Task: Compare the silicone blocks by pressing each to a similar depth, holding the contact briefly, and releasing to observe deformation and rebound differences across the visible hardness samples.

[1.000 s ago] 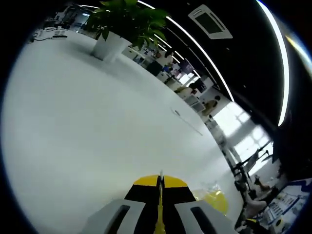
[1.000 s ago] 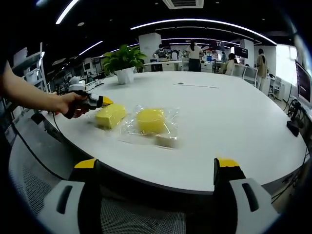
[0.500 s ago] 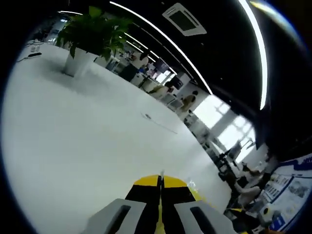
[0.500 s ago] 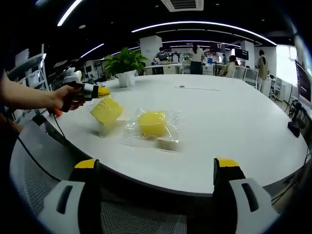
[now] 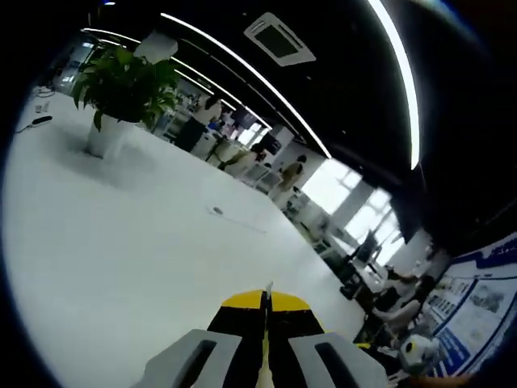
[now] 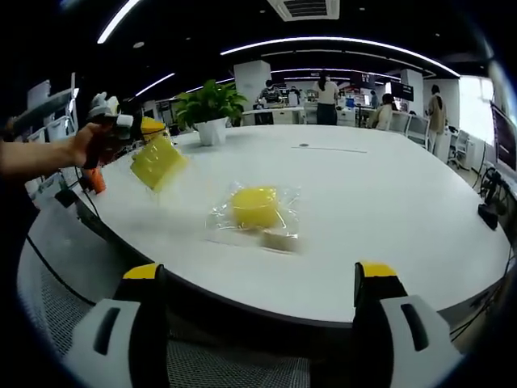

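Note:
In the right gripper view, a person's hand holds my left gripper [image 6: 152, 126] above the white table's [image 6: 380, 202] left side. A yellow square silicone block [image 6: 157, 162] in clear wrap hangs tilted from it, off the table. In the left gripper view, my left gripper [image 5: 265, 302] has its jaws pressed together with only a thin yellow sliver between them. A round yellow block [image 6: 254, 205] and a small beige block [image 6: 279, 237] lie in a clear bag mid-table. My right gripper [image 6: 260, 279] stands open short of the table's near edge, holding nothing.
A potted plant [image 6: 212, 107] stands at the back left of the table, also seen as the plant [image 5: 119, 81] in the left gripper view. An orange object [image 6: 95, 179] sits past the left edge. A mesh chair [image 6: 242, 360] is below my right gripper. People work at far desks.
My left gripper has lifted the yellow square block off the table and carried it up and to the left. The right gripper and the bagged blocks have stayed put.

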Demonstrator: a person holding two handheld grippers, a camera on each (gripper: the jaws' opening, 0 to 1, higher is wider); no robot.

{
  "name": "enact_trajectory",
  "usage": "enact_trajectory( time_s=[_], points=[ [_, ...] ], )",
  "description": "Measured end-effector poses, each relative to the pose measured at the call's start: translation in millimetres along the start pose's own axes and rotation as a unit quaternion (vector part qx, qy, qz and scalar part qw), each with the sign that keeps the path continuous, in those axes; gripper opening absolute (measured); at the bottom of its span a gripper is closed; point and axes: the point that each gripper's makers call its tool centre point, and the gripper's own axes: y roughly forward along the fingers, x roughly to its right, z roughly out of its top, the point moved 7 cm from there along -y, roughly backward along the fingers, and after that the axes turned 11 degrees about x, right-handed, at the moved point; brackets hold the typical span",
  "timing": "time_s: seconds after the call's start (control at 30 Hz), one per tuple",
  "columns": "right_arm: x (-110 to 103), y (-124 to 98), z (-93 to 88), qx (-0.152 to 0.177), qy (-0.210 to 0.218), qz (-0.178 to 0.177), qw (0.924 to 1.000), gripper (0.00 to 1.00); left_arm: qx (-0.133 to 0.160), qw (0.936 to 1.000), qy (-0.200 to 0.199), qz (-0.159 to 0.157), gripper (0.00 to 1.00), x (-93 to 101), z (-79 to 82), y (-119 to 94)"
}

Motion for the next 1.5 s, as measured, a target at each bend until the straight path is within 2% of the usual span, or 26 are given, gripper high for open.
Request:
enact_trajectory(
  time_s=[0.13,0.17,0.27,0.57,0.73,0.93,1.4,1.5],
  points=[
    [-1,-1,0.4,0.001,0.001,0.003,1.0000,0.91,0.010,0.9997,0.017,-0.012,0.00,15.3,10.9,-10],
    [-1,-1,0.4,0.001,0.001,0.003,1.0000,0.91,0.011,0.9993,0.033,-0.018,0.00,19.5,13.5,-13],
    [-2,-1,0.2,0.001,0.001,0.005,1.0000,0.92,0.020,0.9983,0.038,-0.038,0.00,31.6,21.2,-20],
    [-4,-1,0.0,-0.007,-0.006,0.014,0.9999,0.93,0.045,0.9902,0.084,-0.102,0.00,73.7,46.4,-31],
    [-4,0,0.6,-0.007,-0.007,0.015,0.9998,0.93,0.043,0.9851,0.111,-0.124,0.00,94.5,50.0,-32],
    [-4,0,2.5,-0.005,-0.006,0.017,0.9998,0.93,0.042,0.9850,0.099,-0.135,0.00,106.0,51.4,-30],
    [-8,2,5.7,-0.004,-0.013,0.041,0.9991,0.96,0.038,0.9752,0.106,-0.190,0.00,141.1,50.8,-26],
    [-11,3,11.6,-0.011,-0.003,0.060,0.9981,0.94,0.039,0.9730,0.112,-0.198,0.00,146.6,50.8,-28]
  ],
)
